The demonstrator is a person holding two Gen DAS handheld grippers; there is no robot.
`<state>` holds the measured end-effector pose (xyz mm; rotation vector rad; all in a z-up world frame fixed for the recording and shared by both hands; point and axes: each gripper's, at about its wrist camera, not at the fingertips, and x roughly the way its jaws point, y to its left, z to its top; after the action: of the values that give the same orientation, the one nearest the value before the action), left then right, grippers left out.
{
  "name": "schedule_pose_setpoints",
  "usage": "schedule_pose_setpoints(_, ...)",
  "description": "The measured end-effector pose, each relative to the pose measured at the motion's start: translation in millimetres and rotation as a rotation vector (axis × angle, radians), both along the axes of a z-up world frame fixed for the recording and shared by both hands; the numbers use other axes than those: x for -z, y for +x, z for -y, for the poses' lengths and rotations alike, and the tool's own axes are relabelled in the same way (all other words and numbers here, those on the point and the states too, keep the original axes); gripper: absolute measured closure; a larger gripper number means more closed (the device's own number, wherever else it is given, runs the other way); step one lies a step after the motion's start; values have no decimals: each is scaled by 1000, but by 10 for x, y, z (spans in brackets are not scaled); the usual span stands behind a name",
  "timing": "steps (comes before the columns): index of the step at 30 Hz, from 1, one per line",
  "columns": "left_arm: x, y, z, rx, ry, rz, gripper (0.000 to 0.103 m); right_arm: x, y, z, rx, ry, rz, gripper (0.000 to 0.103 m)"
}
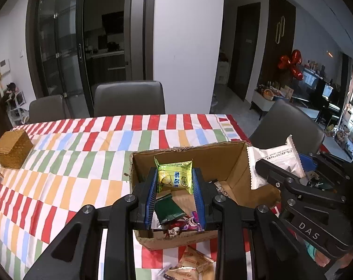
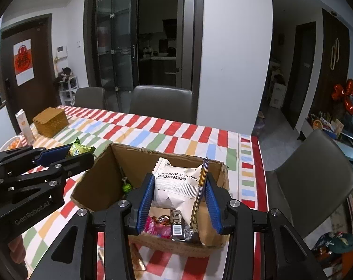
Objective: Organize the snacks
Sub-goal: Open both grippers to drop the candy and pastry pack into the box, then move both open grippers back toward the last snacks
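An open cardboard box (image 1: pixel 232 163) stands on the striped tablecloth and holds several snack packets. My left gripper (image 1: pixel 175 178) is shut on a yellow-green snack packet (image 1: pixel 175 175) and holds it over the box. My right gripper (image 2: pixel 180 187) is shut on a white snack packet (image 2: pixel 174 186) above the same box (image 2: pixel 92 182). The right gripper with its white packet (image 1: pixel 274 161) shows at the box's right side in the left wrist view. The left gripper with the green packet (image 2: pixel 79 149) shows at the box's left in the right wrist view.
A woven basket box (image 1: pixel 12 148) sits at the far left of the table (image 1: pixel 83 144); it also shows in the right wrist view (image 2: pixel 51 121) next to a small carton (image 2: pixel 25 126). Orange snack packets (image 1: pixel 195 263) lie before the box. Grey chairs (image 1: pixel 129 98) surround the table.
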<state>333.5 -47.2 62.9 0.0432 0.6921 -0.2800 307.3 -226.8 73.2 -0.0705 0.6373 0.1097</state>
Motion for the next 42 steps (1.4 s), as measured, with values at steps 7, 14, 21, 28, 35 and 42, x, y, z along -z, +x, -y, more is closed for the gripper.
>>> schedule_pose_setpoints(7, 85, 180, 44, -34, 29, -31, 62, 95, 148, 28, 15, -7, -24, 57)
schedule_pose_setpoints(14, 60, -4, -21, -72, 68, -2, 44, 138, 132, 3, 7, -8, -43, 38)
schedule_pose_setpoints(21, -19, -294, -162, -94, 82, 31, 37, 113, -135, -80, -23, -17, 1, 38)
schedule_pose_setpoints(28, -41, -649, -289, -126, 89, 42, 34, 98, -452, -192, -78, -6, 32, 38)
schedule_pose_setpoints(35, 115, -948, -372, -125, 97, 15, 34, 247, -712, -292, -129, -6, 10, 38)
schedule_pose_setpoints(42, 393, -1164, -432, -142, 121, -34, 33, 524, -876, -409, -176, -24, -55, 38)
